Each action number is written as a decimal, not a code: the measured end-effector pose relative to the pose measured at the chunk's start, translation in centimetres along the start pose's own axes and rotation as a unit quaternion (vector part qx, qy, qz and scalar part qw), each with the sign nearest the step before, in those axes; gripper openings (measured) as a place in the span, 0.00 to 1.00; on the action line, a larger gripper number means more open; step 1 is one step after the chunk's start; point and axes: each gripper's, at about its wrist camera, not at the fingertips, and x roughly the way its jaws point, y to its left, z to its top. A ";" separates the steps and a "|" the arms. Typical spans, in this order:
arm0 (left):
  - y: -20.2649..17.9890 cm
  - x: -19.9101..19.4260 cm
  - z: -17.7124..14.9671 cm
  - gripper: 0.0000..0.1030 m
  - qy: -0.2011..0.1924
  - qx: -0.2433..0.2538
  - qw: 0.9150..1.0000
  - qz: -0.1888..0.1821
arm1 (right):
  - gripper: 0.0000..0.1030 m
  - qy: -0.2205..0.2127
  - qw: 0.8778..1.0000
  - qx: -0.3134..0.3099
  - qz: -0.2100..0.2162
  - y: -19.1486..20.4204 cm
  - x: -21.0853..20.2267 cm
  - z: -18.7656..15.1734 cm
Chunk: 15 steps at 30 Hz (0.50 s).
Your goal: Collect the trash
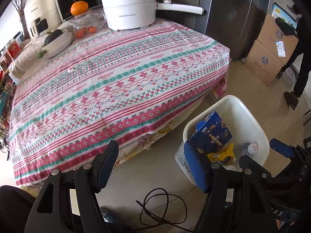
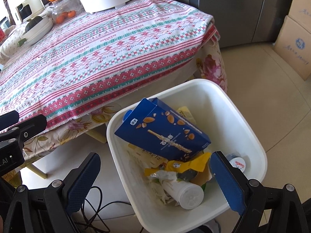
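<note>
A white trash bin (image 2: 243,116) stands on the floor beside the table. In it lie a blue snack box (image 2: 163,130), a yellow wrapper (image 2: 190,165), a white bottle (image 2: 184,194) and a small lidded cup (image 2: 238,164). My right gripper (image 2: 155,181) hovers open over the bin, holding nothing. My left gripper (image 1: 150,166) is open and bare over the floor, between the table edge and the bin (image 1: 252,116). A tiny white scrap (image 1: 70,70) lies on the tablecloth.
The patterned tablecloth (image 1: 116,81) carries a white electric pot (image 1: 128,13), a glass teapot (image 1: 87,25) with oranges and a bowl (image 1: 56,42). A black cable (image 1: 165,207) lies on the floor. Cardboard boxes (image 1: 272,54) and a person's legs (image 1: 299,73) are at the right.
</note>
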 end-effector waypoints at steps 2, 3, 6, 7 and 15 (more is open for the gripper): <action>0.0 0.1 0.0 0.70 0.002 0.000 1.000 0.000 | 0.92 0.000 1.000 0.000 0.000 0.0 0.0 0.0; -0.1 0.1 -0.1 0.70 0.003 0.001 1.000 -0.001 | 0.92 0.000 1.000 0.000 0.000 0.0 0.0 0.0; -0.2 0.2 -0.2 0.70 0.005 0.002 1.000 -0.004 | 0.92 0.001 1.000 0.000 -0.001 0.0 0.0 0.0; -0.2 0.2 -0.2 0.70 0.005 0.003 1.000 -0.005 | 0.92 0.002 1.000 0.000 -0.001 0.0 0.1 0.0; -0.4 0.2 -0.3 0.71 0.006 0.003 1.000 -0.005 | 0.92 0.003 1.000 0.000 -0.001 0.0 0.2 -0.1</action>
